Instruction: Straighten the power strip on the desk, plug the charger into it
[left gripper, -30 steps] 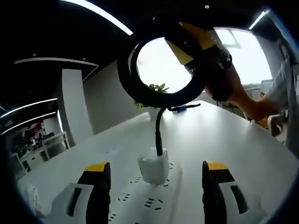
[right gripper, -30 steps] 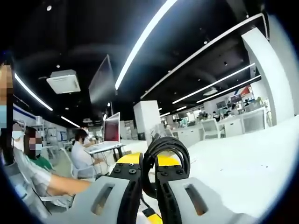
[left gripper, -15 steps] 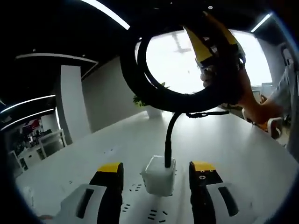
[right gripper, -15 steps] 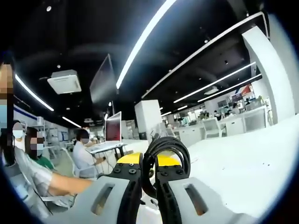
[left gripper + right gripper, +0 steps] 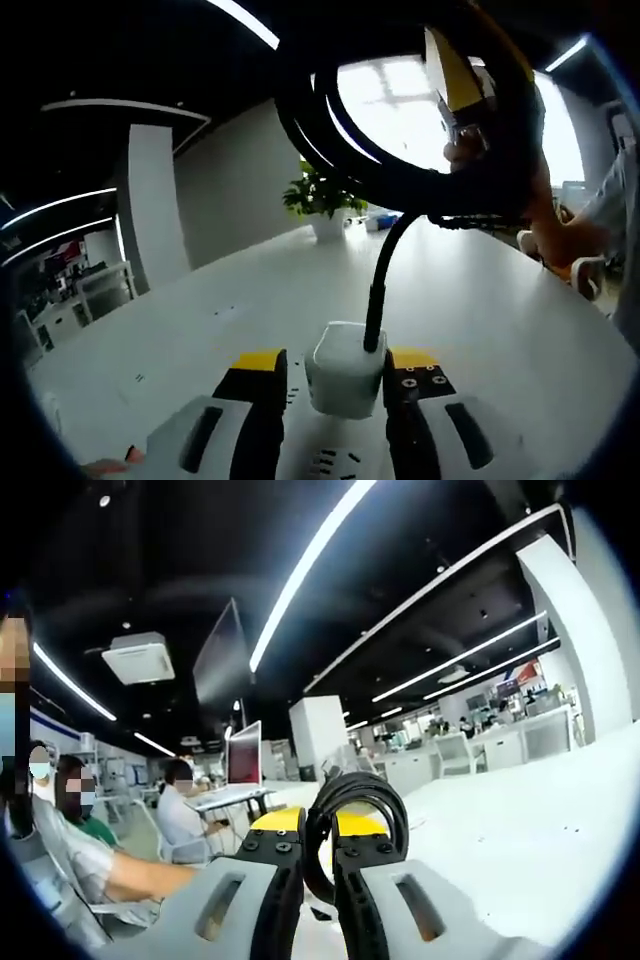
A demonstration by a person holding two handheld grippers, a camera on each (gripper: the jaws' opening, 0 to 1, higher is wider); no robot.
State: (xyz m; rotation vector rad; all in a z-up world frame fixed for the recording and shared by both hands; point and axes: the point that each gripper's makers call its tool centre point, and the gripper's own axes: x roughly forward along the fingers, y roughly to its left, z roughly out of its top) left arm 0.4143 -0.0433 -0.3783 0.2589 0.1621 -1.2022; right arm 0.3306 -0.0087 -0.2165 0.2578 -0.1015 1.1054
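The left gripper [image 5: 335, 385] pinches the white charger [image 5: 346, 368] between its jaws, just above the power strip [image 5: 330, 465] on the desk [image 5: 500, 300]. The right gripper [image 5: 320, 855] is pressed together on the coiled black cable [image 5: 355, 795], holding the loop aloft. Risk: the stiff lead rising from the charger could tug it askew as it goes down, so the prongs miss the slots or the unheld strip shifts. Prong alignment cannot be seen.
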